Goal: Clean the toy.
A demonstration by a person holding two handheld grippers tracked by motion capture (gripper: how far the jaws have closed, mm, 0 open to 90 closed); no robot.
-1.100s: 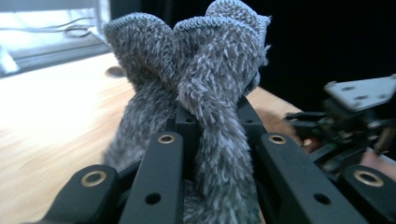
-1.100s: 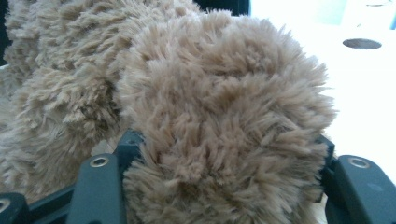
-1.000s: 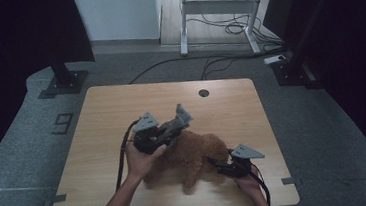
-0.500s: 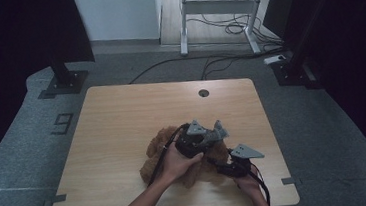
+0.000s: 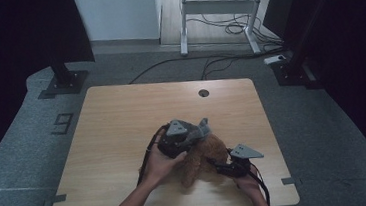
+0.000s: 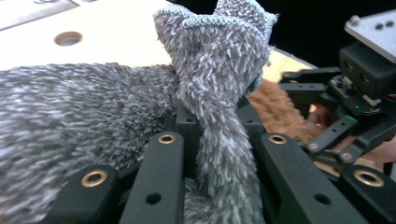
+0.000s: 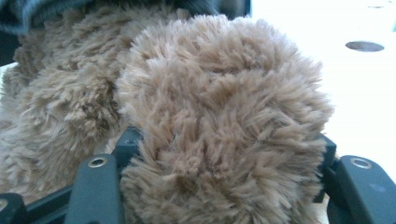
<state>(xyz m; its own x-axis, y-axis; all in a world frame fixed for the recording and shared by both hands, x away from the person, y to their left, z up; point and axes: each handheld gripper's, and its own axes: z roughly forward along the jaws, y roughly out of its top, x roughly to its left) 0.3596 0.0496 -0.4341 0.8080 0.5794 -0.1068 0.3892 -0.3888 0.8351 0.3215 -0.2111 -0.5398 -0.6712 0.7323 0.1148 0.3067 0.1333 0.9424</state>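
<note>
A brown plush toy [image 5: 207, 157] lies on the wooden table [image 5: 122, 118] near its front right. My left gripper [image 5: 190, 134] hovers over the toy's left part, shut on a grey fuzzy cloth [image 5: 202, 128]. In the left gripper view the grey cloth [image 6: 219, 84] stands pinched between the jaws of my left gripper [image 6: 217, 135], with the brown toy [image 6: 275, 105] behind it. My right gripper [image 5: 227, 167] sits at the toy's right side. In the right gripper view my right gripper [image 7: 224, 158] is shut on a rounded limb of the plush toy [image 7: 219, 107].
A round cable hole [image 5: 203, 92] sits near the table's far edge. A white desk frame [image 5: 218, 9] and floor cables [image 5: 224, 29] lie beyond the table. Dark stands [image 5: 63, 78] flank the left and right sides.
My left gripper carried the grey cloth from the toy's left side rightward over the toy, then drew back a little left. The right gripper stayed on the toy.
</note>
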